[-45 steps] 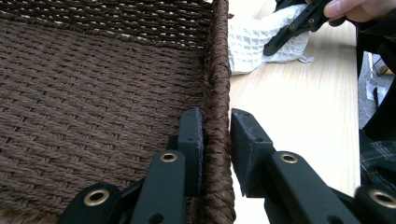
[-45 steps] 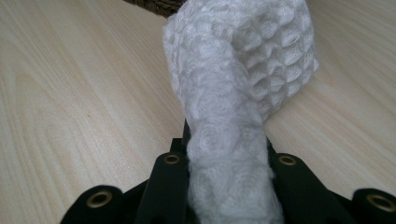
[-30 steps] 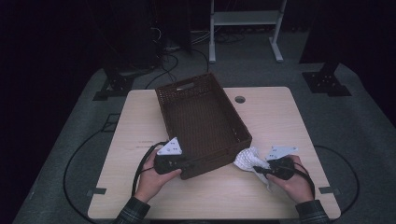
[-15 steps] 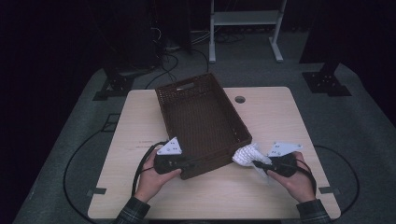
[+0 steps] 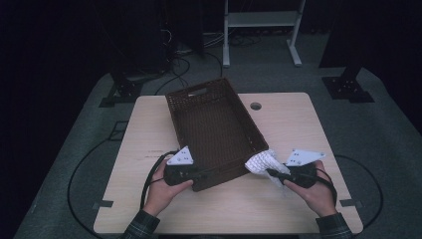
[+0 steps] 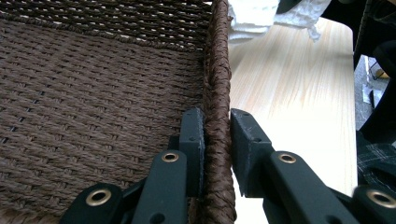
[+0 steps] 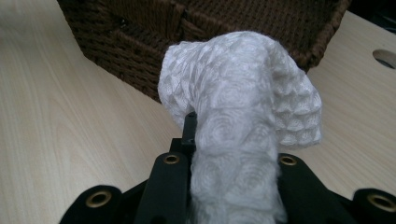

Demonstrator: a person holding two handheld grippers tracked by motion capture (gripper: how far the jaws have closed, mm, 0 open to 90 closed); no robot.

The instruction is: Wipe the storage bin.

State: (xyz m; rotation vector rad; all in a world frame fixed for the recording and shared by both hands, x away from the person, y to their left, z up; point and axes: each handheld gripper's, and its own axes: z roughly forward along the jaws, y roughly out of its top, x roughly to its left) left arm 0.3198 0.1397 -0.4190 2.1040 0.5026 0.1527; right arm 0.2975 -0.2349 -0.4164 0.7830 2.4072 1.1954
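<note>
At the near rim of the brown woven basket [image 5: 215, 130], the left gripper [image 6: 215, 140] pinches the wall, one jaw inside and one outside. Just beside the basket's near right corner, the right gripper [image 7: 233, 154] is clamped on a white cloth [image 7: 243, 116], held clear above the wooden table [image 5: 278, 199].

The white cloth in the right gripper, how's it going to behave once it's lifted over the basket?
Probably floppy: the white cloth droops over the right gripper in a soft fold. It looks light, bunching without pulling straight. Its waffle texture likely keeps it from slipping, though a loose end could snag on the woven rim of the basket.
</note>
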